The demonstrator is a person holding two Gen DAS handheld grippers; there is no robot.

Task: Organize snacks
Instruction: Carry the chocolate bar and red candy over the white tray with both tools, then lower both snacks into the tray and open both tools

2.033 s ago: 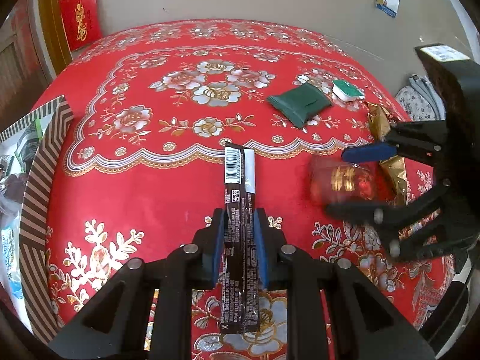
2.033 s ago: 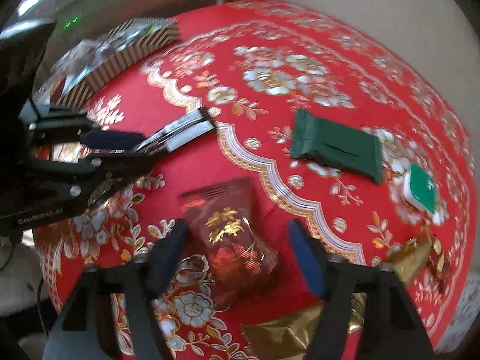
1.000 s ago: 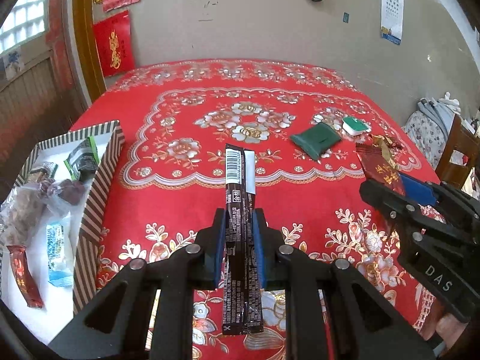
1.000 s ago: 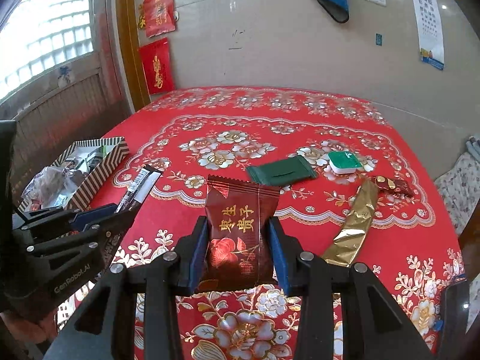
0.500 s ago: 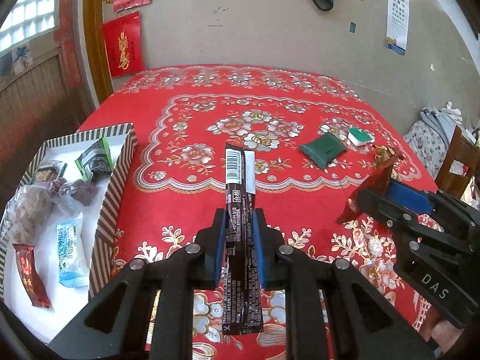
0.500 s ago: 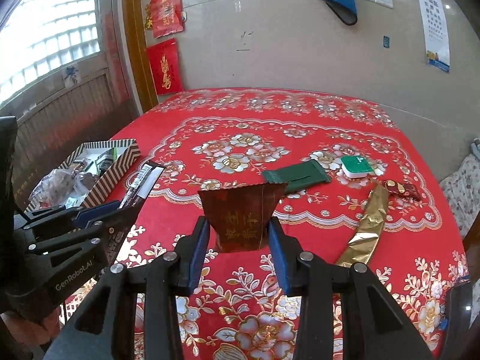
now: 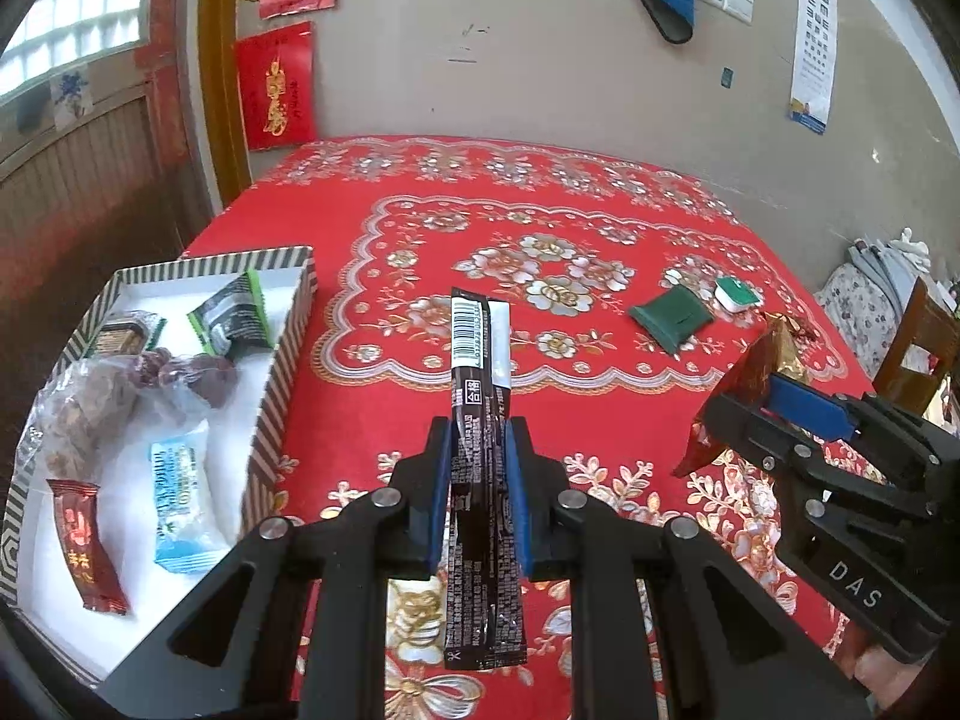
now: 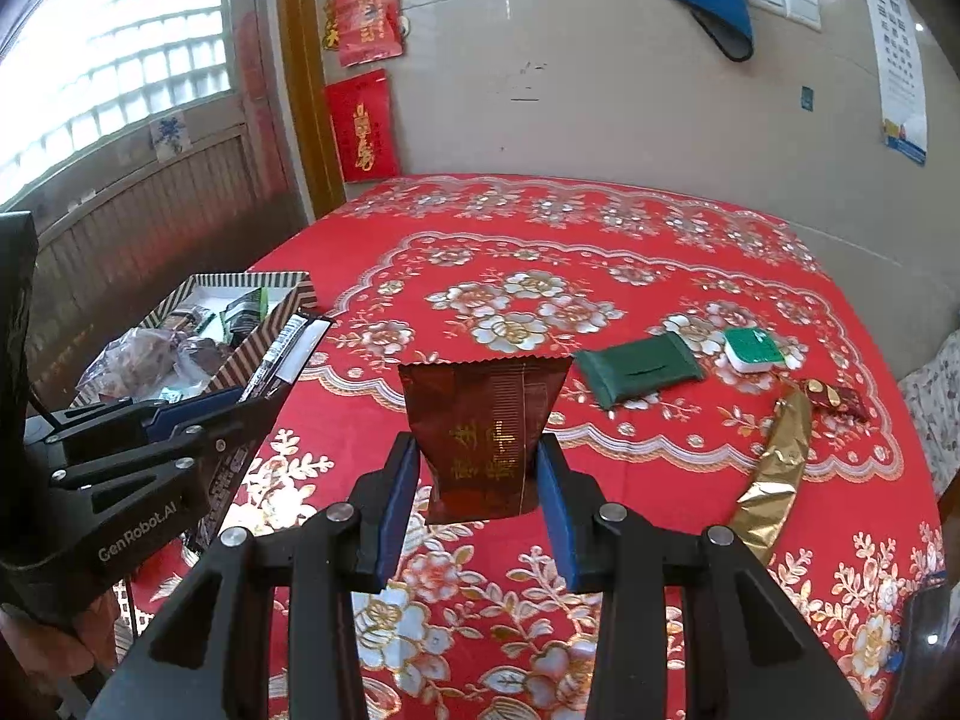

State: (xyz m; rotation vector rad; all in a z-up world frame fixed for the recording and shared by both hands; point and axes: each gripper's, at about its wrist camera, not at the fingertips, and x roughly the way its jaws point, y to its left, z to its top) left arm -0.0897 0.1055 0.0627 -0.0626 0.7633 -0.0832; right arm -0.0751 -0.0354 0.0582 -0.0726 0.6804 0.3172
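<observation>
Green packet (image 8: 637,372), gold wrapper (image 8: 774,468) on cloth; striped box (image 7: 282,360) leftward.

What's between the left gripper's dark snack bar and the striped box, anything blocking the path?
Nothing visible. The left gripper holds the dark snack bar above the red tablecloth, and only bare cloth lies between it and the striped box. The box's near wall has to be cleared; snacks lie inside, with white floor showing between them.
</observation>
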